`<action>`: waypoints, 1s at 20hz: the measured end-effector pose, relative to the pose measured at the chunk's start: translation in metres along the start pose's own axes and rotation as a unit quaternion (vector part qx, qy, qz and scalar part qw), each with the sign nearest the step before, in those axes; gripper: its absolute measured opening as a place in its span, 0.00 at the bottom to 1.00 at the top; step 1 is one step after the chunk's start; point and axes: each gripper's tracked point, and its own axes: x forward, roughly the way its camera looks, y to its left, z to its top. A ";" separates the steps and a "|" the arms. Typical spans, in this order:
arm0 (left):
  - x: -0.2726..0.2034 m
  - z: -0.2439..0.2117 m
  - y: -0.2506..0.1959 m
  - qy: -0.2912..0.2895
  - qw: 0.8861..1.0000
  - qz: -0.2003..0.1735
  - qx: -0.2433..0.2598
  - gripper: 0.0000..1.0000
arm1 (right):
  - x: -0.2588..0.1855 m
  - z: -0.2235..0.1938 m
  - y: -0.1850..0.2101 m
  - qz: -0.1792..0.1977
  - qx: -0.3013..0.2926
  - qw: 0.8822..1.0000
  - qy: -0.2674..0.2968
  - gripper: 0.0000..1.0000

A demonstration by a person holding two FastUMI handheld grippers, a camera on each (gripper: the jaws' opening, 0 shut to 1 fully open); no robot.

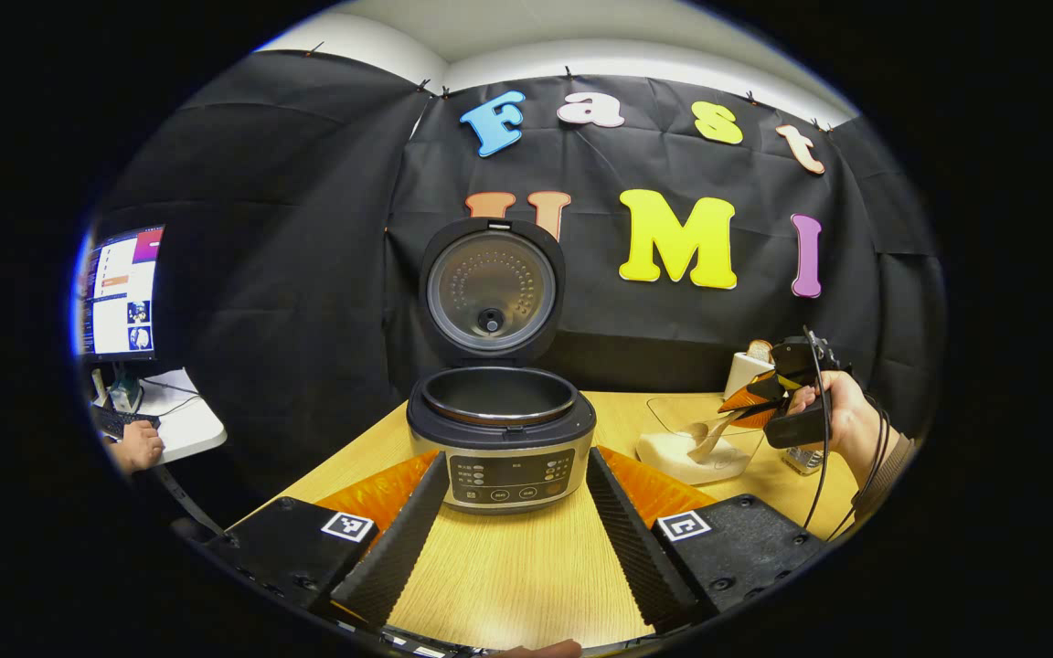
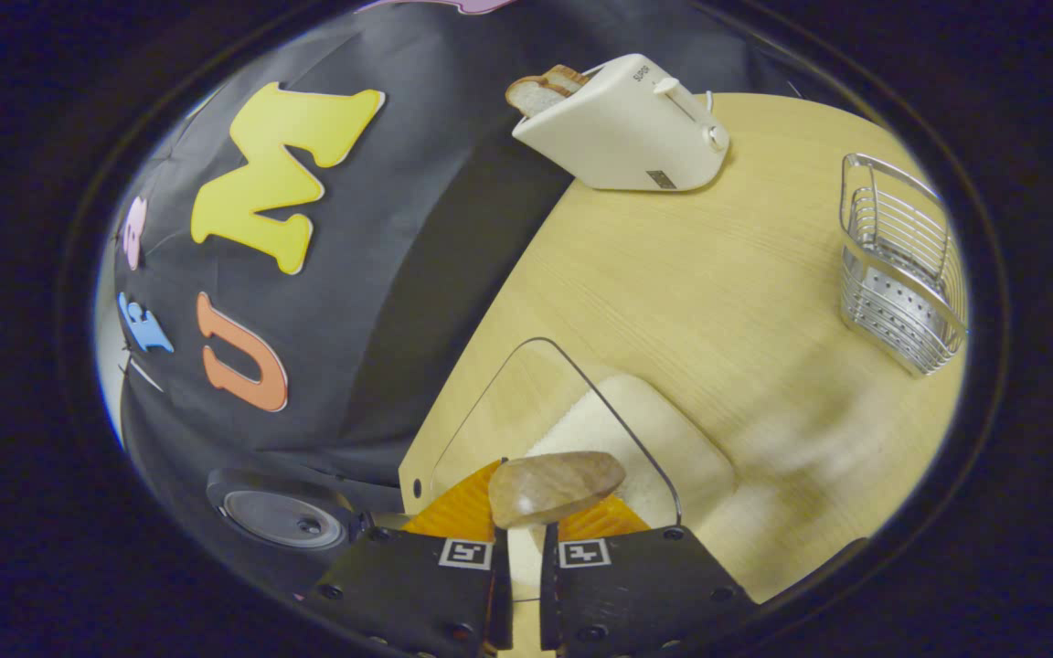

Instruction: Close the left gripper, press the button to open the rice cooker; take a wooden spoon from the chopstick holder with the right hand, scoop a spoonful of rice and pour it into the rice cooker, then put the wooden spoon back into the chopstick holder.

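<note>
Left jaws wide apart before open rice cooker (image 1: pixel 500 429), right jaws clamping wooden spoon (image 2: pixel 556 487)

Left gripper (image 1: pixel 515 512) spread — right gripper (image 2: pixel 523 525) clamped.

The toaster (image 2: pixel 622 128) carries a short word in small capitals on its top face, too small to read with certainty. The rice cooker (image 1: pixel 501 439) front panel has button markings, all illegible.
</note>
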 end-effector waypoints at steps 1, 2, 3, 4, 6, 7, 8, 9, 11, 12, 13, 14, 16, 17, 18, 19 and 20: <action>-0.001 0.001 0.000 -0.002 1.000 0.000 0.000 0.96 | -0.001 0.000 0.001 0.008 0.014 1.000 0.003 0.12; -0.001 0.001 0.001 -0.002 1.000 0.000 -0.001 0.96 | -0.001 -0.002 0.003 0.015 0.029 0.999 0.009 0.12; -0.001 0.001 0.001 -0.003 1.000 0.000 -0.002 0.96 | -0.002 -0.002 0.003 0.023 0.050 0.998 0.016 0.12; 0.000 0.001 0.002 -0.003 1.000 -0.001 -0.003 0.96 | -0.002 -0.001 0.003 0.033 0.075 0.996 0.020 0.12; 0.000 0.000 0.002 -0.002 1.000 -0.002 -0.006 1.00 | -0.003 -0.002 0.007 0.049 0.113 0.992 0.029 0.12; 0.000 0.001 0.004 -0.002 1.000 -0.001 -0.006 0.96 | -0.004 0.000 0.007 0.053 0.122 0.991 0.027 0.12; 0.000 0.001 0.006 -0.002 1.000 0.000 -0.007 0.96 | -0.005 0.001 0.007 0.057 0.129 0.990 0.027 0.12; -0.001 0.001 0.008 -0.003 1.000 0.002 -0.008 0.96 | -0.005 0.002 0.007 0.060 0.135 0.989 0.026 0.12; -0.002 0.002 0.010 -0.005 1.000 0.003 -0.010 0.96 | -0.008 0.005 0.011 0.069 0.144 0.987 0.022 0.12; -0.002 0.003 0.010 -0.006 1.000 0.004 -0.011 0.96 | -0.011 0.007 0.014 0.075 0.151 0.986 0.020 0.12; -0.003 0.004 0.012 -0.009 1.000 0.005 -0.011 0.97 | -0.014 0.008 0.019 0.083 0.157 0.984 0.020 0.12; -0.002 0.004 0.014 -0.009 1.000 0.007 -0.010 0.96 | -0.018 0.009 0.024 0.092 0.162 0.982 0.022 0.12; -0.002 0.002 0.016 -0.006 1.000 0.008 -0.012 0.96 | -0.027 0.011 0.033 0.108 0.170 0.979 0.024 0.12; -0.001 0.003 0.016 -0.006 1.000 0.008 -0.013 0.96 | -0.032 0.013 0.037 0.114 0.175 0.978 0.022 0.12; -0.002 0.003 0.017 -0.007 1.000 0.010 -0.012 0.96 | -0.036 0.014 0.041 0.119 0.178 0.976 0.021 0.12; -0.003 0.004 0.018 -0.008 1.000 0.012 -0.009 0.96 | -0.041 0.015 0.045 0.125 0.180 0.975 0.022 0.12; -0.003 0.004 0.020 -0.009 1.000 0.015 -0.008 0.96 | -0.045 0.015 0.049 0.131 0.185 0.974 0.025 0.12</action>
